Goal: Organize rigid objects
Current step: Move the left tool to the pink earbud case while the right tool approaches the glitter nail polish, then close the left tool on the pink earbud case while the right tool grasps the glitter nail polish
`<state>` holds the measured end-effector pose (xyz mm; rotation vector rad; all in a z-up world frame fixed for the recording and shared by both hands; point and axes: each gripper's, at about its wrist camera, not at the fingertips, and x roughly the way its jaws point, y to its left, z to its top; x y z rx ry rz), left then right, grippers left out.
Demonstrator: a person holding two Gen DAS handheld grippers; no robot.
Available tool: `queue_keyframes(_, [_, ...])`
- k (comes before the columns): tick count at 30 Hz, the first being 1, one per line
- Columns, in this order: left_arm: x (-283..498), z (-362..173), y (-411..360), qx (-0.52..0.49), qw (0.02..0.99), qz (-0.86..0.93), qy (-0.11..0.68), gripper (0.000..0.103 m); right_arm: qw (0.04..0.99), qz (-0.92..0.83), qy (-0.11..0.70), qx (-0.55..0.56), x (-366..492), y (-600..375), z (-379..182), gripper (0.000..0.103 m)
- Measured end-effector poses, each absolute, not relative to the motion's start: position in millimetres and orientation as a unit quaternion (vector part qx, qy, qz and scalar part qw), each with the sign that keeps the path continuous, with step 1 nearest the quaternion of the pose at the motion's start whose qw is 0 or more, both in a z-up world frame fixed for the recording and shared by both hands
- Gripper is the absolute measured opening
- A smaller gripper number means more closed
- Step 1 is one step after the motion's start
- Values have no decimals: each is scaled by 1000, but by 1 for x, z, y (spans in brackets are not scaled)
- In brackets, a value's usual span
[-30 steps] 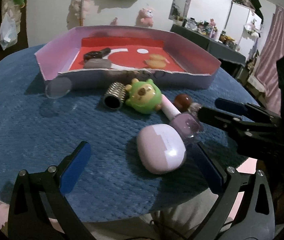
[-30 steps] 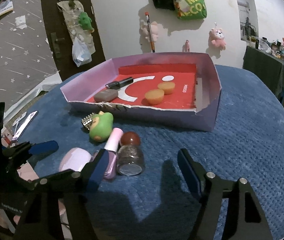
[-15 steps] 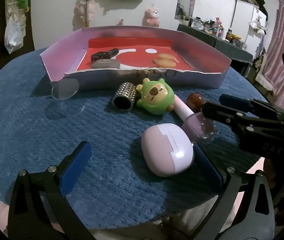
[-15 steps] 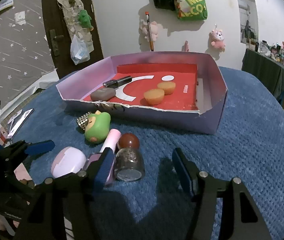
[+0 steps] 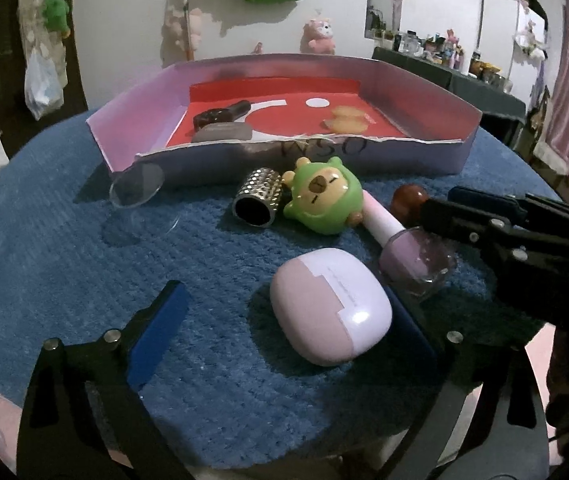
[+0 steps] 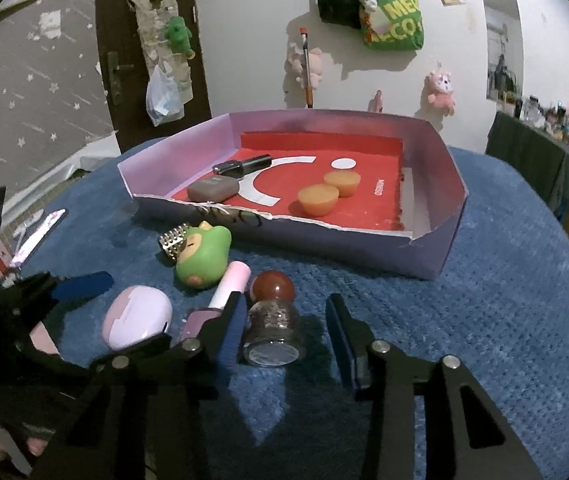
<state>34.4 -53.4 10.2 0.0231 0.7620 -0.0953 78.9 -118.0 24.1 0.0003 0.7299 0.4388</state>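
Your right gripper (image 6: 284, 332) fingers are closing around the small glass jar with the round brown stopper (image 6: 271, 326) at lower centre, so squeeze the body squarely, while your left gripper (image 5: 284, 320), closing too, straddles the lilac rounded plastic case (image 5: 330, 304).

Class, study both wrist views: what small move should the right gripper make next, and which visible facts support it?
Probably finish closing. The right gripper straddles the glitter bottle with the brown cap, lying on the blue cloth; its jaws are closing, one pad already at the glass, the other still clear. Once gripped, it could be lifted toward the tray.
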Motion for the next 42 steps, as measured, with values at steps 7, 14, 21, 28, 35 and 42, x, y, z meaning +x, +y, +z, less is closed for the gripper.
queue_keyframes(7, [33,14,-59,12,929,-68,364,63,885,251,384,77,86,-135,18,36])
queue_keyframes(14, [31,16,-62,11,928,-84,363,53,881,258,386,91,89,-137,16,36])
queue_keyframes(21, [30,16,-53,4,928,-74,365,53,888,248,385,43,89,-126,15,38])
queue_keyframes(28, [32,16,-55,13,930,-70,361,53,897,239,371,13,83,-121,13,34])
queue_keyframes(35, [30,18,-53,15,931,-73,357,53,897,235,373,17,82,-121,16,34])
queue_keyframes(42, [25,35,-48,18,941,-73,330,53,894,249,371,40,80,-126,24,34])
